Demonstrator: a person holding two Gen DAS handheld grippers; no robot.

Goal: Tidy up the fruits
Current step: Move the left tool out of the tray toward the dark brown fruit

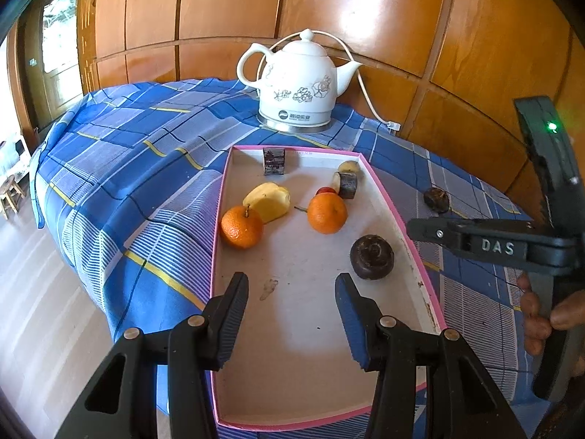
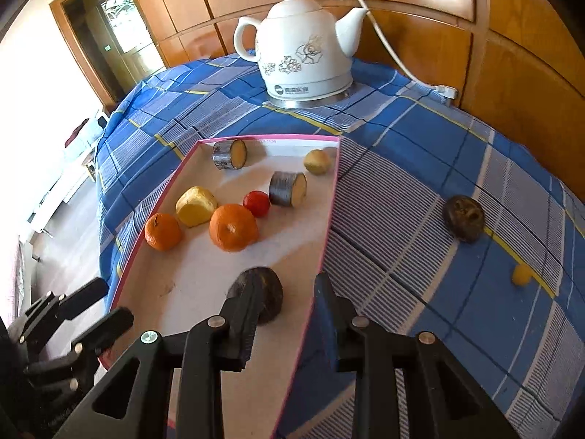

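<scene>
A white box with a pink rim (image 1: 387, 201) (image 2: 331, 197) lies on the blue checked cloth. Inside it are two oranges (image 1: 326, 213) (image 1: 241, 227), a yellow fruit (image 1: 268, 201), a small red fruit (image 2: 256, 203), cut cane pieces (image 2: 289, 189) and a dark brown fruit (image 1: 372, 256) (image 2: 268, 294). My left gripper (image 1: 291, 280) hangs open over the box's near floor, with nothing between its fingers. My right gripper (image 2: 287, 280) is open over the box's right rim; the dark fruit lies just past its left finger, which hides part of it. A second dark fruit (image 2: 464, 217) and a small yellow fruit (image 2: 522, 275) lie on the cloth.
A white ceramic kettle (image 1: 298, 80) with its cord stands behind the box, against the wooden wall panels. The table drops off to the floor at the left. A person's fingers (image 1: 537, 314) hold the right gripper's handle at the right edge.
</scene>
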